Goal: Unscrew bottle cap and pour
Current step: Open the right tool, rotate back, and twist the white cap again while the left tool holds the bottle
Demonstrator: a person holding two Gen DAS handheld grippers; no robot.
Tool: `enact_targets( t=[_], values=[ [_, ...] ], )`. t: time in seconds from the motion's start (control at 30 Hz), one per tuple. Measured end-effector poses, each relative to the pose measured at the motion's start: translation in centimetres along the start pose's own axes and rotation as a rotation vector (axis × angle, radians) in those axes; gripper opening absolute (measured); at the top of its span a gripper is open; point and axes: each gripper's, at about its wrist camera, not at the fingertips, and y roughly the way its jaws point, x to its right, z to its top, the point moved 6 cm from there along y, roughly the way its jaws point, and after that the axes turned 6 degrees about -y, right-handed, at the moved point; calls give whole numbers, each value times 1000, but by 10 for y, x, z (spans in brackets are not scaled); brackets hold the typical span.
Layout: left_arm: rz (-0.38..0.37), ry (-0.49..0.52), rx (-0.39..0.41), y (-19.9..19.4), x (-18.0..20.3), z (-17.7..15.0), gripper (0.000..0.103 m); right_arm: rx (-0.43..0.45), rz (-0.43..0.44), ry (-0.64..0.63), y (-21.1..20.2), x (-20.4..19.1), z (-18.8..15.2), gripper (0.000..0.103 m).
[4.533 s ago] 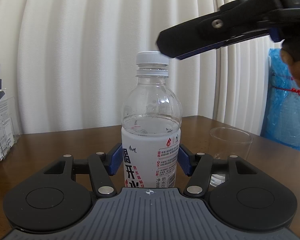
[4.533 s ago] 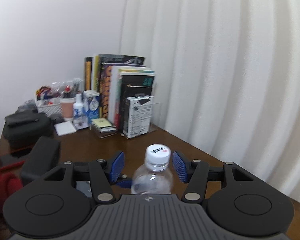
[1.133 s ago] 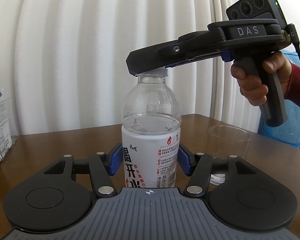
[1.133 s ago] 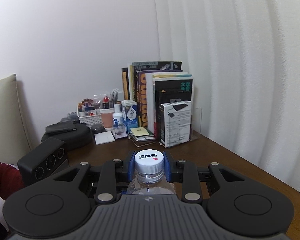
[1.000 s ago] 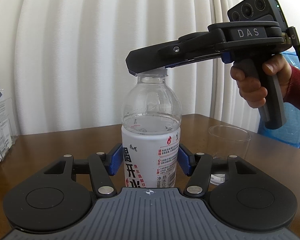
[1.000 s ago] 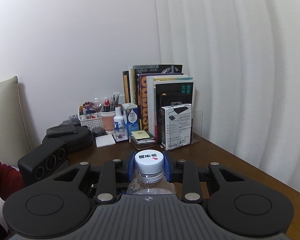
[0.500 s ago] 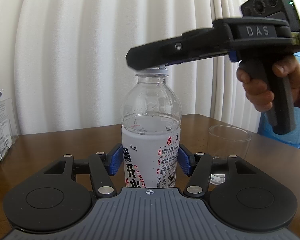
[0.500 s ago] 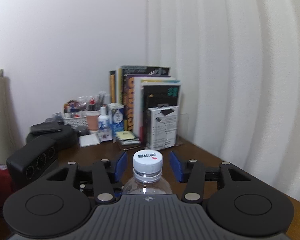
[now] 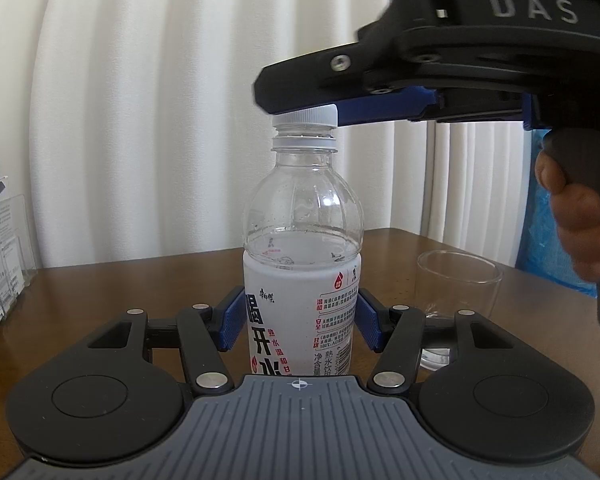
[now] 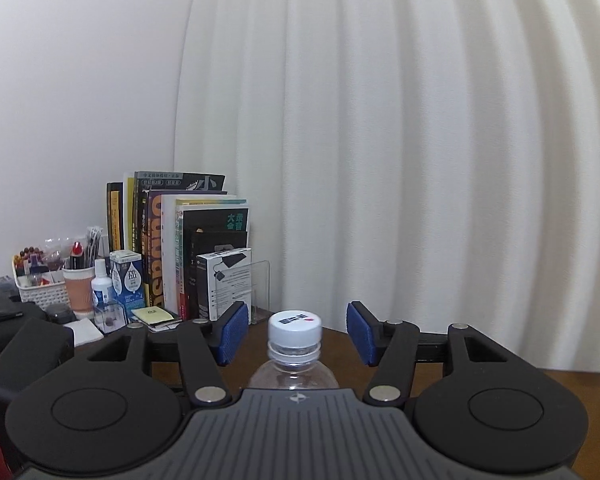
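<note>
The bottle [image 9: 302, 264] stands upright on the brown table [image 9: 100, 292], part full of water, with the left gripper [image 9: 300, 326] clamped on its labelled lower half, a blue pad pressed to each side. An empty clear cup [image 9: 458, 292] waits on the table just to the bottle's right.

The white cap [image 10: 295, 330] sits on the neck. The right gripper [image 10: 296, 332] is level with it, its jaws opening: the cap lies between the blue pads [image 10: 232, 332], with a clear gap on both sides, so nothing is held there. A hand [image 9: 576, 228] grips that tool's handle at the right of the left-wrist view.

The step in hand looks like the unscrewing, caught between twists while the tool lets go to take a new bite. In the left-wrist view some thread seems to show under the cap, though the tool's shadow makes that hard to judge. Next, the right gripper needs to close squarely on the cap and turn it further, while the left one holds the bottle from spinning.
</note>
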Motion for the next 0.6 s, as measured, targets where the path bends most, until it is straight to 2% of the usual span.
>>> enact_targets(
  t=[0.1,0.17,0.23,0.27,0.43,0.6],
  values=[
    [-1,-1,0,-1,0,0,58,-8,-17,4,3,-5,-1,56],
    [-1,-1,0,-2,1,0,58,-5,-26,-6,3,-7,-1,47],
    [-1,-1,0,-2,1,-1,58,-4,-31,-16,3,-9,0,44],
    [-2,0,-1,-2,1,-1,58,-7,-27,-10,4,-8,0,40],
    [-7,-1,-2,2,-4,0,58,-23,-13,-4,7,-5,0,32],
    [-6,1,0,-3,1,-3,58,-51,80,-22,11,4,2,31]
  ],
)
